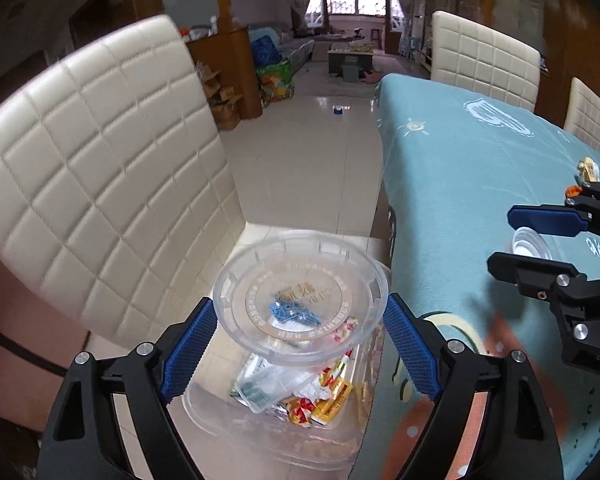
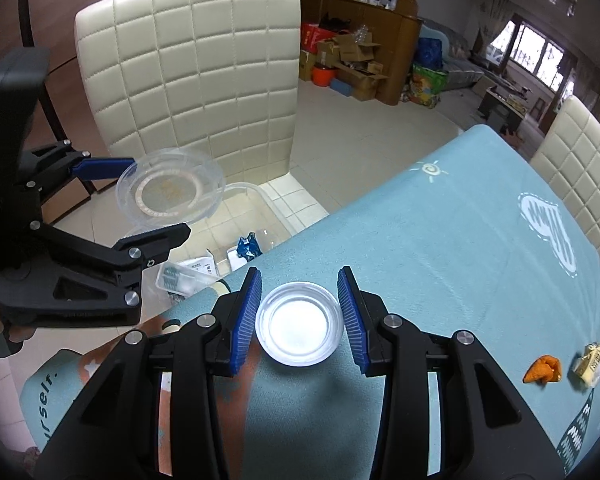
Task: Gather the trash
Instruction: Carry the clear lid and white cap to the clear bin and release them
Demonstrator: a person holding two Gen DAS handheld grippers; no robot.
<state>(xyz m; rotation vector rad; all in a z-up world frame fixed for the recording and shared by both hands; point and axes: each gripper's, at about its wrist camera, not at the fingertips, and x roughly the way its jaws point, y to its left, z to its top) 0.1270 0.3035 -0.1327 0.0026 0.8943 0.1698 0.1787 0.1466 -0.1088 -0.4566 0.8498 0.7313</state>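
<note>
Under the left gripper (image 1: 300,344), right below its wide jaws, waits the clear bin (image 1: 276,420); those jaws pinch a big clear lid (image 1: 300,300). Beside it, the right gripper (image 2: 300,316) squeezes a small cup (image 2: 299,324) above the table (image 2: 440,240).

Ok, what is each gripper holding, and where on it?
Left gripper pinches the clear lid across its rim. Right gripper pinches the small white cup by its opposite sides.
</note>
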